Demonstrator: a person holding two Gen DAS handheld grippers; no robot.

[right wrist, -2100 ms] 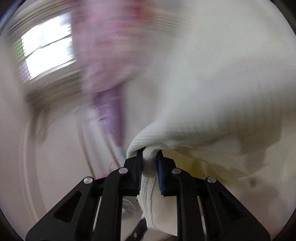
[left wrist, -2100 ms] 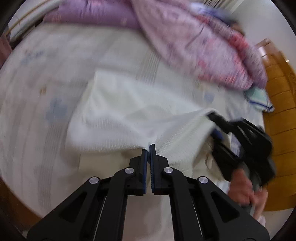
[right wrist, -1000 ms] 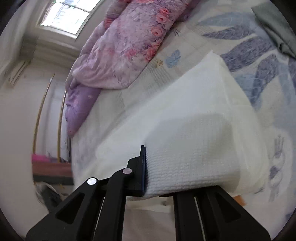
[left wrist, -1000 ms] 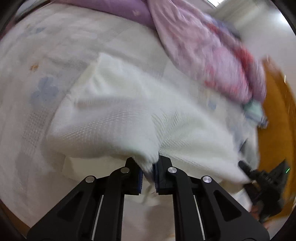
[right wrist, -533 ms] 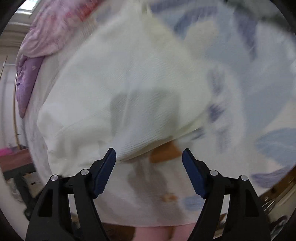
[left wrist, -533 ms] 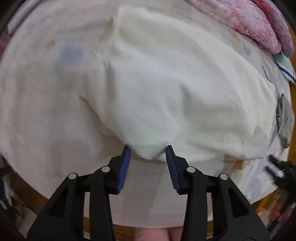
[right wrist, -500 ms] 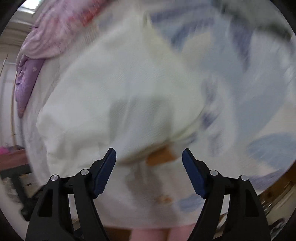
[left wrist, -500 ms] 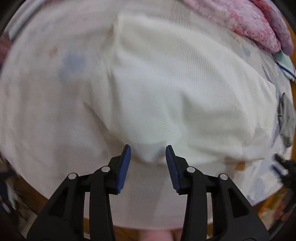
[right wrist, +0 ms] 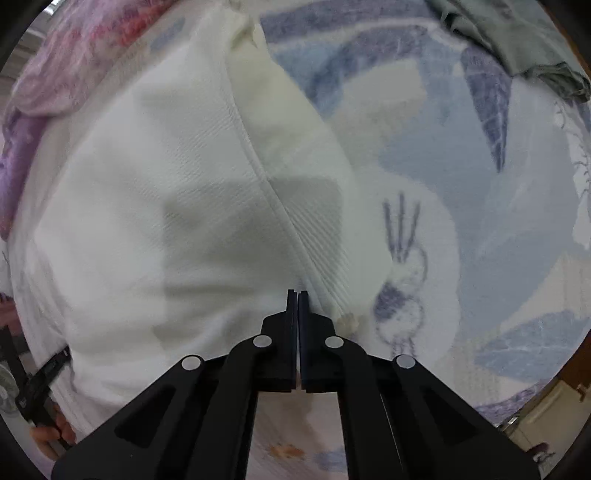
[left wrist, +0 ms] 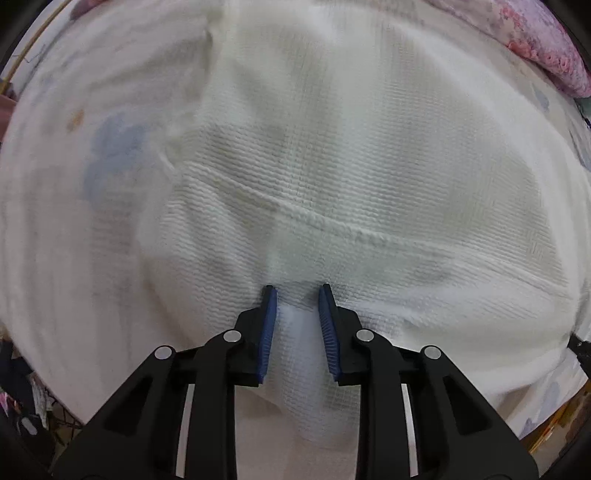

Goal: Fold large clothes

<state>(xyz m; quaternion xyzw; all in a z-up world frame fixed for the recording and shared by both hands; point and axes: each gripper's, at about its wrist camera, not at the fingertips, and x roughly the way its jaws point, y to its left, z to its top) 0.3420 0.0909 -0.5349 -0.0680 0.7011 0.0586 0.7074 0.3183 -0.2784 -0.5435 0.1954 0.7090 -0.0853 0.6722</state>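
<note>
A large white textured garment [left wrist: 351, 155] lies folded on the bed; it also shows in the right wrist view [right wrist: 166, 192]. My left gripper [left wrist: 295, 291] is open, its blue pads [left wrist: 269, 317] straddling a raised fold of the white cloth at the near edge. My right gripper [right wrist: 297, 293] has its fingers closed together at the garment's near right corner, beside a seam; whether cloth is pinched between them is not visible.
The bedsheet [right wrist: 461, 184] has blue leaf prints. A pink and purple floral quilt [left wrist: 535, 33] is bunched at the far side. A grey-green cloth [right wrist: 517, 33] lies at the far right. The bed's edge runs just below both grippers.
Both grippers laid the lifted garment down and opened. The left has since moved in over a fold, still open. The right has shut at the corner.
</note>
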